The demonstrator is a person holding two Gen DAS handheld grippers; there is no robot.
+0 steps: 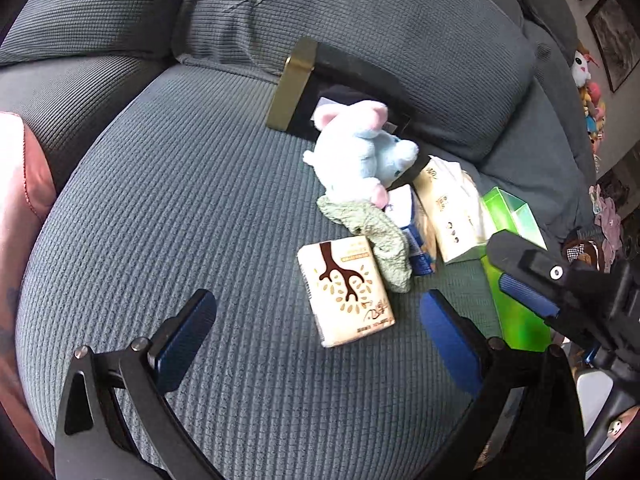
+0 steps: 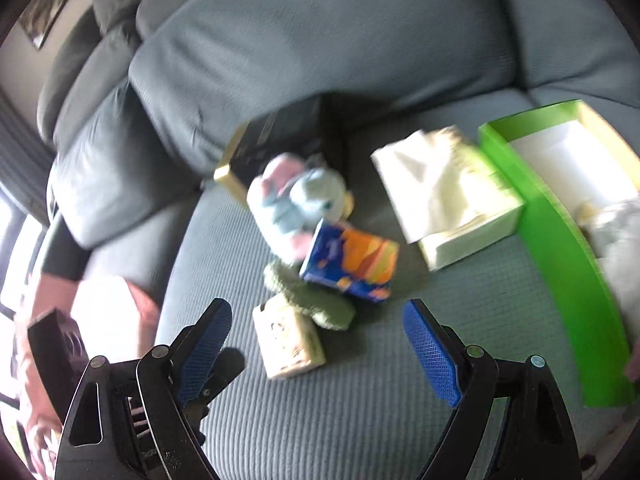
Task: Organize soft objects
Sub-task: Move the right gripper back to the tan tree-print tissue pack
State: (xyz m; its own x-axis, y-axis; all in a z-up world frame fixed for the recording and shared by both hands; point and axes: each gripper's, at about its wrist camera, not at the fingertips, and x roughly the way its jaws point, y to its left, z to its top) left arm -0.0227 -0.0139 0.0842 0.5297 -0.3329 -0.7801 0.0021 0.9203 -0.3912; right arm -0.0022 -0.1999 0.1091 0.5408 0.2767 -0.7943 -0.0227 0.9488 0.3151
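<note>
A pale blue and pink plush toy (image 1: 360, 152) lies on the grey sofa seat (image 1: 180, 220), leaning on a black and gold box (image 1: 320, 84). A green knitted cloth (image 1: 372, 236) lies under it, beside a cream tissue pack with a tree print (image 1: 346, 292). My left gripper (image 1: 316, 336) is open and empty, just short of that pack. In the blurred right wrist view I see the plush (image 2: 300, 200), the cloth (image 2: 320, 304), the cream pack (image 2: 288, 340) and a blue and orange pack (image 2: 352, 264). My right gripper (image 2: 318, 344) is open and empty, close to the cream pack.
A green open box (image 2: 560, 264) stands at the right, with a white tissue box (image 2: 448, 200) next to it. A pink cushion (image 1: 20, 184) lies at the left edge. Sofa back cushions (image 1: 360, 20) rise behind. My right gripper shows in the left wrist view (image 1: 532, 280).
</note>
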